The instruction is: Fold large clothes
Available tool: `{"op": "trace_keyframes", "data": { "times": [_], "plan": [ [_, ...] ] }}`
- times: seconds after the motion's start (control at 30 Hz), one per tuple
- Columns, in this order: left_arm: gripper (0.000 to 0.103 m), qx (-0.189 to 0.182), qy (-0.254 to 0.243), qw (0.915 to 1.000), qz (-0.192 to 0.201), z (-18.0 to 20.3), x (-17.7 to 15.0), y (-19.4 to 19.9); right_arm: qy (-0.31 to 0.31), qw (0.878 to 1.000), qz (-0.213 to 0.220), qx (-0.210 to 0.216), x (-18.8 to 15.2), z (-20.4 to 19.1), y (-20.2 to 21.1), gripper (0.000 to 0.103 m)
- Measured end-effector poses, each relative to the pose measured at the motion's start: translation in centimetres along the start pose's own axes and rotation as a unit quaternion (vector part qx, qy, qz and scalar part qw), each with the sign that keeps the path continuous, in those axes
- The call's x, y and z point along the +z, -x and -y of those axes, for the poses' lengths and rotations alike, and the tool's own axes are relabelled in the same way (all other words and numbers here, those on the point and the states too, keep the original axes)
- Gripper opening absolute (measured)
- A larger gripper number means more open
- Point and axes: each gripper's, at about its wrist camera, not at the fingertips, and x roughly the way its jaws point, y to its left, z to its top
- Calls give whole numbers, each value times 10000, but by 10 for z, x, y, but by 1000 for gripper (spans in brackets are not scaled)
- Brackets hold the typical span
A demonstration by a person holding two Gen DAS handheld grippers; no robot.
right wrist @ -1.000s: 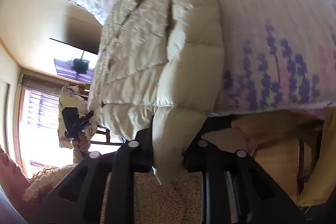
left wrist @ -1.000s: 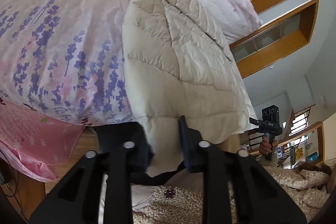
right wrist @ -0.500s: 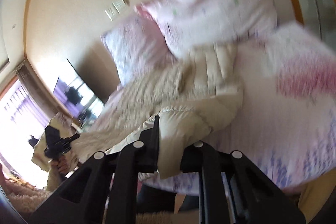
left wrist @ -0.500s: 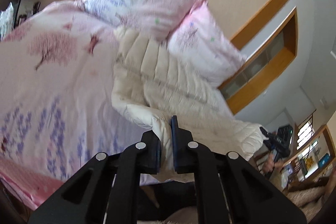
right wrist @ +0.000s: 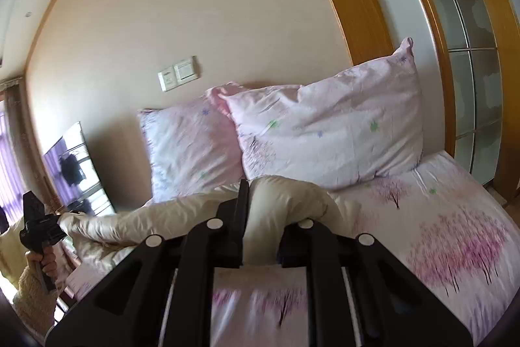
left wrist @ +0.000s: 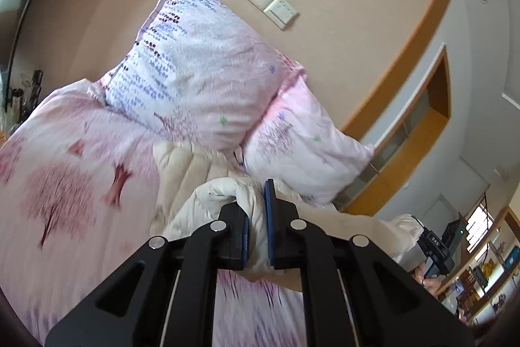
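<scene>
A cream quilted puffer jacket (left wrist: 182, 171) lies lengthwise on the bed, its collar end near the pillows. My left gripper (left wrist: 255, 204) is shut on a bunched fold of the jacket's hem and holds it up above the bed. My right gripper (right wrist: 265, 210) is shut on the other hem corner (right wrist: 289, 197), which drapes over its right finger. Between the two grips the hem (right wrist: 130, 220) hangs stretched. Each view shows the other gripper far to the side: the right gripper (left wrist: 422, 236) and the left gripper (right wrist: 60, 218), each in a hand.
The bed's pink duvet (right wrist: 448, 226) with a tree print spreads under the jacket. Two pillows (left wrist: 201, 80) (right wrist: 331, 132) lean on the beige wall. Wall sockets (left wrist: 269, 5) sit above them. A wood-framed glass partition (right wrist: 468, 70) stands beside the bed, and a screen (right wrist: 74, 168) at the left.
Both grippers closed tight on the jacket's hem at the bed's foot and rose with it. The views swung from looking down at the bed to looking level at the pillows.
</scene>
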Motion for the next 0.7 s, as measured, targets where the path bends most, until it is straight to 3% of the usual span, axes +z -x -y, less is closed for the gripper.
{"op": "trace_keyframes", "data": {
  "times": [0.2, 0.33, 0.5, 0.67, 0.7],
  "plan": [
    [7, 340, 256, 9990, -144, -26, 44, -89, -181, 9982, -259, -518, 28, 19, -100, 14],
    [7, 699, 657, 9943, -472, -59, 52, -152, -538, 9903, -953, -861, 24, 48, -178, 14],
    [7, 1063, 1162, 9833, -917, -99, 43, -217, -1504, 9593, -2090, -1156, -8, 102, -270, 14],
    [7, 1036, 1619, 9761, -1011, -119, 39, -238, -2404, 9328, -2446, -1106, -30, 136, -306, 19],
    [8, 997, 1681, 9754, -1021, -121, 39, -240, -2628, 9263, -2485, -1056, -34, 143, -311, 26]
  ]
}}
